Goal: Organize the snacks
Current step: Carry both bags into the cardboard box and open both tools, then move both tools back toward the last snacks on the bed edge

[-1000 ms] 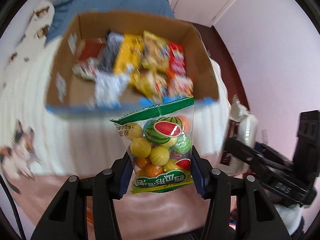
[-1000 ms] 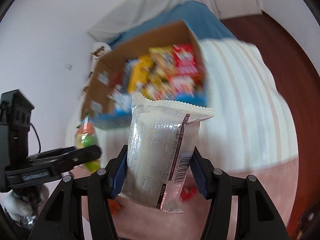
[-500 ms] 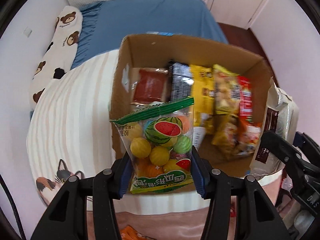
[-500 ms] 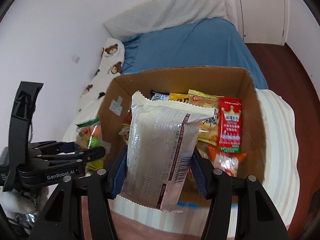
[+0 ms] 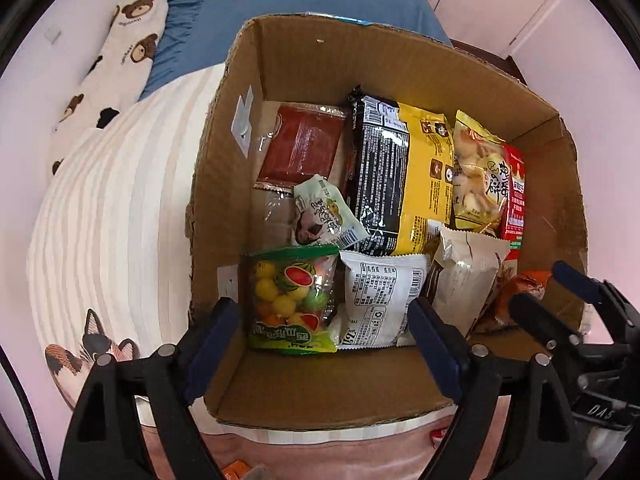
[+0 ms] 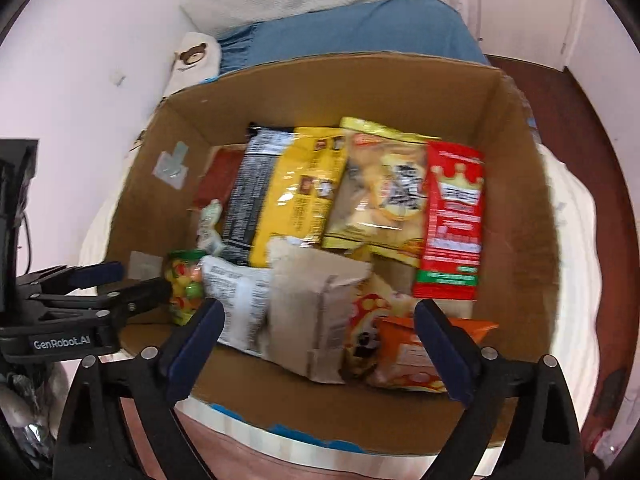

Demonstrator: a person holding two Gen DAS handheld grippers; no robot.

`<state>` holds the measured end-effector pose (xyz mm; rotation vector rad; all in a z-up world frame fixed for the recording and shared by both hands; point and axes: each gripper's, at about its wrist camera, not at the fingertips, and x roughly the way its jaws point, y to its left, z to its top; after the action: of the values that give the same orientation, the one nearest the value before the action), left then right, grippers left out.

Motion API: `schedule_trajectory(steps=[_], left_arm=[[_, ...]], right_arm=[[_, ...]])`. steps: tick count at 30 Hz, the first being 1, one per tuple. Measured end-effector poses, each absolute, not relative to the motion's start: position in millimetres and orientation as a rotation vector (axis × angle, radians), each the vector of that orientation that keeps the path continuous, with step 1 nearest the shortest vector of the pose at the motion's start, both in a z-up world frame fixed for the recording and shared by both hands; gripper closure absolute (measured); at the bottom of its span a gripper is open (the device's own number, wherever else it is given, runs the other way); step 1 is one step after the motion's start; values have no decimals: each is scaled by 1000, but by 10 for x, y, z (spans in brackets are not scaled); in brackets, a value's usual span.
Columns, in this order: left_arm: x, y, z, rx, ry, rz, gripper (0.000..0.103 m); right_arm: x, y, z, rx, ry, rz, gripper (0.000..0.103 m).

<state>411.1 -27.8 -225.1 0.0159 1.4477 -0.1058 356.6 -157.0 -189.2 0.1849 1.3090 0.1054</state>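
Both grippers hover with fingers apart and empty over the cardboard box point(image 5: 400, 64) on the bed. The fruit candy bag point(image 5: 292, 300) stands upright just ahead of the left gripper point(image 5: 324, 344); the beige packet point(image 6: 316, 312) stands before the right gripper point(image 6: 320, 344).

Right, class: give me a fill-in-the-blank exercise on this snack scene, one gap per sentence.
1. The fruit-candy bag lies inside the ______ box.
2. Both the left gripper and the right gripper are ______.
3. The box rests on a ______ blanket.
4. The packet with a crown is mostly ______.

Missing words: cardboard; open; striped; red
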Motion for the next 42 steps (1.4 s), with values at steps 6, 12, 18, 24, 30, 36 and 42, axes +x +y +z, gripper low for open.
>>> schedule_trajectory(steps=[6,12,18,24,30,36,42], left_arm=[[3975,-383,-2129,43,1363,-68,16],[3742,-539,-1946,87,1251,-45,16],[3516,-658,-1736,83,1192,-64,16],[3294,-699,-1453,45,1129,-82,16],[3045,-741,-1180,40,1065,-103,16],[2755,-759,-964,20,1025,-123,16],[2495,-776,-807,29,993,-135,16]], right_arm=[[3408,-1709,-1762,148,1274,40,4],[3213,-1807,-1610,138,1241,-7,4],[3011,-1878,-1384,123,1187,-42,4],[2752,-1936,-1101,128,1110,-72,4],[2462,-1916,-812,122,1047,-70,4],[2153,-1853,-574,89,985,-79,4],[1893,-1827,-371,100,933,-76,4]])
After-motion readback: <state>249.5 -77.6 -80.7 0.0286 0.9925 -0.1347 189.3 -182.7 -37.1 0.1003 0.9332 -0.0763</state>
